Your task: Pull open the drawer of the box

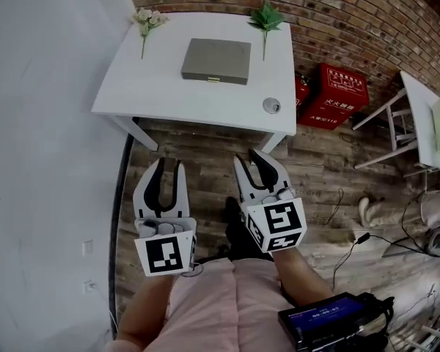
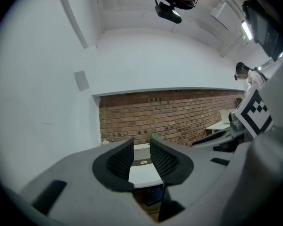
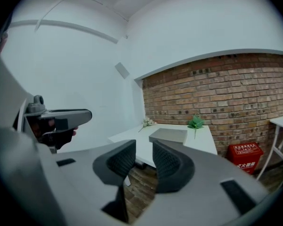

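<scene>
Our left gripper [image 1: 169,164] and right gripper [image 1: 248,157] both stand spread, with nothing between the jaws. The flat grey rectangular box [image 1: 215,60] lies well ahead of both on the white table [image 1: 128,94], drawer apparently shut. We judge the whole box may slide toward us unless one gripper steadies it, and its small front tab [image 1: 214,79] could slip from the pads.

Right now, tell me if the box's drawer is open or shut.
Shut: the grey box on the white table shows a flush front edge, nothing pulled out.
</scene>
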Tool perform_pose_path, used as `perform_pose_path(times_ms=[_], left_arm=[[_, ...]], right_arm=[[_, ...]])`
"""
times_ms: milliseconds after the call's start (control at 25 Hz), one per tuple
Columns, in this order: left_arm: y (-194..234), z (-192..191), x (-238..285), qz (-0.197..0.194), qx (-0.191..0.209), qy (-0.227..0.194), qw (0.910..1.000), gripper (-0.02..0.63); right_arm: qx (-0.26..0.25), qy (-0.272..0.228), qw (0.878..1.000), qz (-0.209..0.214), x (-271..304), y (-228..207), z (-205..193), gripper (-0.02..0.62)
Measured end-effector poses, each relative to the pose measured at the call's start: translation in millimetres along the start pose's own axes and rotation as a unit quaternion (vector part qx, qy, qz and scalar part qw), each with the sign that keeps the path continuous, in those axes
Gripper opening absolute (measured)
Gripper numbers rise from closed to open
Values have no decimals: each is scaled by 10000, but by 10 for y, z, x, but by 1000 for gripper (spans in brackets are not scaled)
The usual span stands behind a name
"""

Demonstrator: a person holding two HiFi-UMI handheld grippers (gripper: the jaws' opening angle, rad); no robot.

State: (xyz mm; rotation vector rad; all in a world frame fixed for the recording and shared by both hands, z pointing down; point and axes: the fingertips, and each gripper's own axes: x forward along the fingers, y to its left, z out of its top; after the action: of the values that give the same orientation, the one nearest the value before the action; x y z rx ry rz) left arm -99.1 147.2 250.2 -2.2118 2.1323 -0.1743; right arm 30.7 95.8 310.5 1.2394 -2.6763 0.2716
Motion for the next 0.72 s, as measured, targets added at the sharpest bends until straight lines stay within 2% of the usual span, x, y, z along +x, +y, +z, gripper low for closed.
perform_pose_path(times_ms=[320, 720], left_arm=[[77, -116, 886, 22, 13, 277, 9996, 109], [264, 65, 1718, 228, 182, 140, 9995, 108]], right_arm=[[182, 171, 9996, 138, 777, -504, 74, 114], [252, -1, 9990, 358, 1611, -973, 436, 109]])
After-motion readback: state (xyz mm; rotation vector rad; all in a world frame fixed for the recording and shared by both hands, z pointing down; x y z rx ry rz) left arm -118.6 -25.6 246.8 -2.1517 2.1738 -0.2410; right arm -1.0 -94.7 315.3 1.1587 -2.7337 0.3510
